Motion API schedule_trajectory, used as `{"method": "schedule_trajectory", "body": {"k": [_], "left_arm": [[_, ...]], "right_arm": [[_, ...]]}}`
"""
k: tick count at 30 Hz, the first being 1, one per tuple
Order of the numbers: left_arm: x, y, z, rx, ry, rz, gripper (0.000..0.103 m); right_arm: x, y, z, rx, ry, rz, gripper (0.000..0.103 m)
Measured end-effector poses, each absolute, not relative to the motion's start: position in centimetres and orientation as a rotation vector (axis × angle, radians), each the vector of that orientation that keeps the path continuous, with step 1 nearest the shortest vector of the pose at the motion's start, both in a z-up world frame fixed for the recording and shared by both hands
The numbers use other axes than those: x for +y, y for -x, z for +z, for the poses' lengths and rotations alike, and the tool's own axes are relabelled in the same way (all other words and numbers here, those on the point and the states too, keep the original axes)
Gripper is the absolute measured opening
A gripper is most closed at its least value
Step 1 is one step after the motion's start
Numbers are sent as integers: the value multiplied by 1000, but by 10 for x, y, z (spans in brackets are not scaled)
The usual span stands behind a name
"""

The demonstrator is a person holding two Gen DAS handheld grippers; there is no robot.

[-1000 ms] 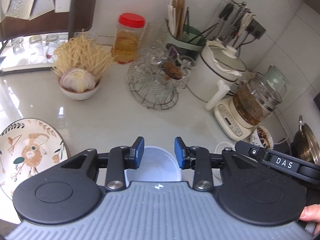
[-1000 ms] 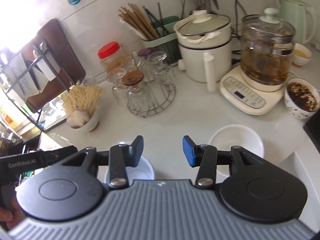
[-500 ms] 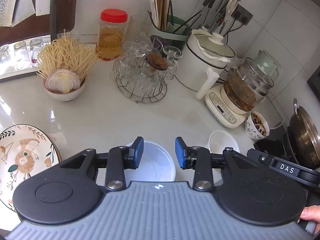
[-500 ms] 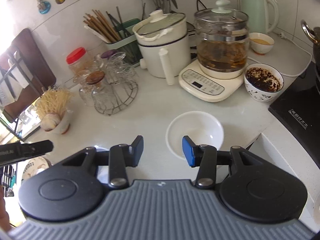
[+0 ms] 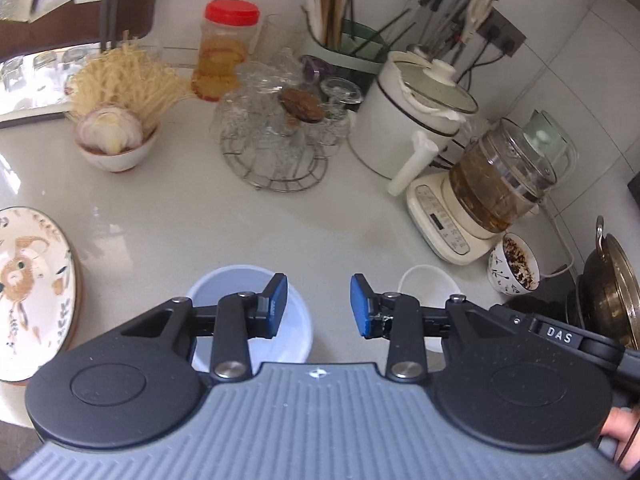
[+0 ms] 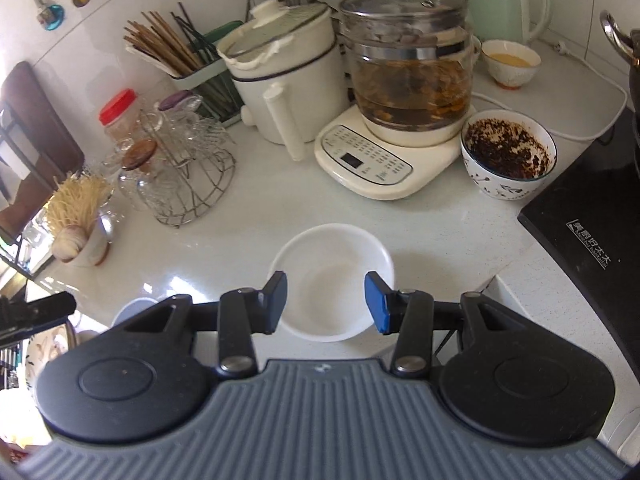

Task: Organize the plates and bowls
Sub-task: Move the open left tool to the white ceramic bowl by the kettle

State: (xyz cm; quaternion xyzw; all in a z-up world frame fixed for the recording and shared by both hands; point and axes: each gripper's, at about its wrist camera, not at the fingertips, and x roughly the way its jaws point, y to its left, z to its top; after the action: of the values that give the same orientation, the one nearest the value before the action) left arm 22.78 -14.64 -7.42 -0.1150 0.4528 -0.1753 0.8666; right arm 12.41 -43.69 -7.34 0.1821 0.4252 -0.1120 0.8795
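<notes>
Bowls: 2 empty white round bowls on pale desk [image 5: 168, 216], one [image 5: 296, 320] under my left gripper [image 5: 319, 306], other [image 6: 332, 280] under my right gripper [image 6: 326, 302].
Plate: 1 round floral plate [image 5: 28, 292], desk's left edge.
Grippers: both part-open, holding nothing.

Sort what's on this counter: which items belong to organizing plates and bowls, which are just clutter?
Job:
- empty white ceramic bowl
- pale blue round bowl
- painted round plate

Clutter:
- glass brewing kettle
- white lidded cooker
- wire rack of glasses
- red-lidded jar

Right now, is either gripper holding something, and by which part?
Nothing is held. The left gripper and right gripper are open, each above an empty white bowl.
</notes>
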Motion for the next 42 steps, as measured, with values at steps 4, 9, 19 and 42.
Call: {"method": "schedule_trajectory", "body": {"k": [4, 9, 19, 42], "left_arm": [[-167, -230, -78, 936, 242, -387, 40], [-197, -239, -90, 981, 246, -415, 40], [-237, -248, -117, 1049, 264, -405, 40], [-293, -282, -184, 1243, 259, -384, 40]], "right_arm": [[-454, -127, -82, 915, -391, -239, 46], [-474, -132, -93, 943, -435, -233, 46], [-493, -146, -109, 982, -430, -194, 45], [-510, -177, -166, 1125, -524, -147, 42]]}}
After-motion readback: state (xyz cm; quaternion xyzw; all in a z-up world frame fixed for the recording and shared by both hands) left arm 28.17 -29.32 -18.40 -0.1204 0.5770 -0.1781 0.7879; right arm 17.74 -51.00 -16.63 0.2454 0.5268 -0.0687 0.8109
